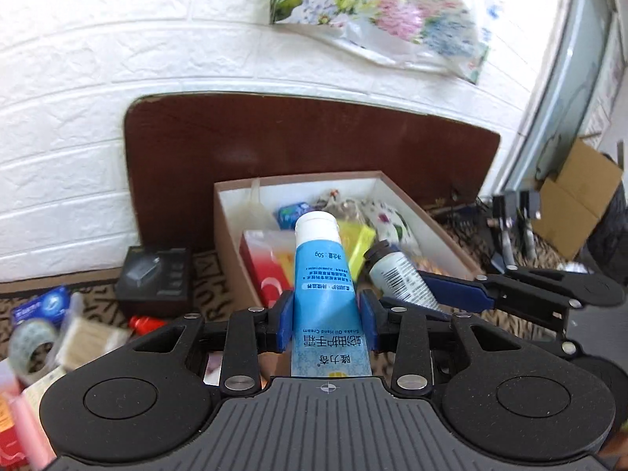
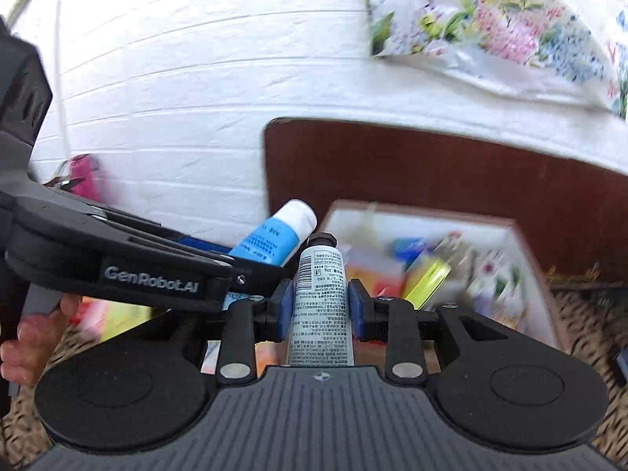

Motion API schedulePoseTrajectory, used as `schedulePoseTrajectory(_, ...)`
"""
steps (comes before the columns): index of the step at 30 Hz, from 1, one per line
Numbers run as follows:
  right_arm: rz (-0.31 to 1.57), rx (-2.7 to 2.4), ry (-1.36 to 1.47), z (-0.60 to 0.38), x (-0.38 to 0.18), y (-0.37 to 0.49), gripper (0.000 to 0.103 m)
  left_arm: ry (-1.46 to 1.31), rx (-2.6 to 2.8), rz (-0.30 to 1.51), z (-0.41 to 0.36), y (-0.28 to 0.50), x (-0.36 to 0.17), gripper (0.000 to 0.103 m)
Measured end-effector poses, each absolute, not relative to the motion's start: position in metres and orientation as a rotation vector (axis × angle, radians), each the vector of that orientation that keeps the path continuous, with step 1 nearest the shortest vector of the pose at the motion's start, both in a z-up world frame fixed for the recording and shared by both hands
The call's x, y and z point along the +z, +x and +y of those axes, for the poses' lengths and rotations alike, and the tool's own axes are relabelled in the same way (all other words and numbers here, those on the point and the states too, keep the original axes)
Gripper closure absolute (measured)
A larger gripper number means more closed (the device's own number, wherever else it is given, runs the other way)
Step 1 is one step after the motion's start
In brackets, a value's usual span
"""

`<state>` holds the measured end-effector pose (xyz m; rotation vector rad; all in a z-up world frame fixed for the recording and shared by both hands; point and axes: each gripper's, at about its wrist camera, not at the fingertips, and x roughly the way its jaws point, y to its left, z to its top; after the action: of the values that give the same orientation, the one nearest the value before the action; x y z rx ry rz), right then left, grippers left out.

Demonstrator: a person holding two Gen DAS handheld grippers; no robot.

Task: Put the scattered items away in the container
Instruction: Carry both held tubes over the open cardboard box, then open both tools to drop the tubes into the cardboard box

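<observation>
A patterned mat (image 1: 98, 306) is being bounded at 12 o'clock by a white brick wall (image 1: 78, 117). The blue tube (image 1: 324, 274) is being clamped by the left gripper (image 1: 326, 322), the grey tube (image 2: 321, 298) by the right gripper (image 2: 321, 310); the box (image 1: 227, 243) is lying at 12 o'clock.

Left gripper (image 1: 326, 320): we clamp our blue pads on a tube, pointing downward.
Right gripper (image 2: 320, 308): we clamp likewise, just beside our left.
Hand (image 2: 29, 337): ours, gripping the left handle.
</observation>
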<state>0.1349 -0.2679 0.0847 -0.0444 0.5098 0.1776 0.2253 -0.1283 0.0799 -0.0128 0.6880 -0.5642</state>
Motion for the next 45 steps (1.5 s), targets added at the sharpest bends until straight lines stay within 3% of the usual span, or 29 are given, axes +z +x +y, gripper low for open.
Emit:
schedulePoseTrajectory(11,0.597,0.137,0.025,-0.29,0.033,0.226,0.069,-0.019,-0.569,0.729,-0.157,0.31,0.047,0.059)
schedulePoseTrajectory(13,0.581,0.113,0.002,-0.29,0.026,0.242,0.068,-0.019,-0.536,0.717,-0.162,0.323,0.041,0.043)
schedulePoseTrajectory(14,0.562,0.086,-0.027,-0.29,0.024,0.248,0.062,-0.03,-0.511,0.714,-0.161,0.329,0.039,0.024)
schedulePoseTrajectory(15,0.544,0.046,-0.062,-0.29,0.023,0.252,0.052,-0.045,-0.493,0.714,-0.159,0.332,0.036,0.018)
schedulePoseTrajectory(16,0.527,0.01,-0.092,-0.29,0.022,0.252,0.033,-0.059,-0.499,0.713,-0.155,0.334,0.035,0.018)
schedulePoseTrajectory(24,0.525,0.056,-0.016,-0.307,0.02,0.218,0.03,-0.016,-0.575,0.744,-0.135,0.318,0.028,0.015)
schedulePoseTrajectory(28,0.548,0.067,-0.1,-0.294,0.016,0.204,0.035,0.031,-0.614,0.768,-0.137,0.298,0.023,0.016)
schedulePoseTrajectory(29,0.555,0.073,-0.12,-0.291,0.015,0.201,0.04,0.048,-0.628,0.77,-0.139,0.294,0.022,0.018)
schedulePoseTrajectory(30,0.569,0.091,-0.131,-0.288,0.014,0.198,0.045,0.067,-0.643,0.773,-0.141,0.289,0.022,0.021)
schedulePoseTrajectory(32,0.601,0.148,-0.119,-0.284,0.012,0.193,0.067,0.1,-0.668,0.776,-0.145,0.282,0.022,0.032)
schedulePoseTrajectory(33,0.616,0.171,-0.11,-0.283,0.011,0.192,0.07,0.107,-0.682,0.781,-0.146,0.279,0.023,0.04)
schedulePoseTrajectory(36,0.639,0.203,-0.128,-0.275,0.006,0.195,0.077,0.118,-0.691,0.793,-0.149,0.278,0.019,0.047)
schedulePoseTrajectory(38,0.655,0.207,-0.143,-0.269,0.001,0.201,0.089,0.125,-0.694,0.806,-0.152,0.281,0.016,0.062)
schedulePoseTrajectory(39,0.66,0.202,-0.148,-0.268,-0.002,0.206,0.09,0.11,-0.691,0.821,-0.152,0.284,0.014,0.063)
schedulePoseTrajectory(41,0.661,0.166,-0.16,-0.268,-0.007,0.22,0.092,0.074,-0.659,0.819,-0.15,0.291,0.011,0.055)
schedulePoseTrajectory(44,0.656,0.059,-0.093,-0.283,-0.008,0.247,0.092,-0.011,-0.583,0.75,-0.138,0.298,0.013,0.021)
schedulePoseTrajectory(45,0.658,0.027,-0.048,-0.292,-0.007,0.254,0.09,-0.037,-0.567,0.734,-0.133,0.299,0.014,0.018)
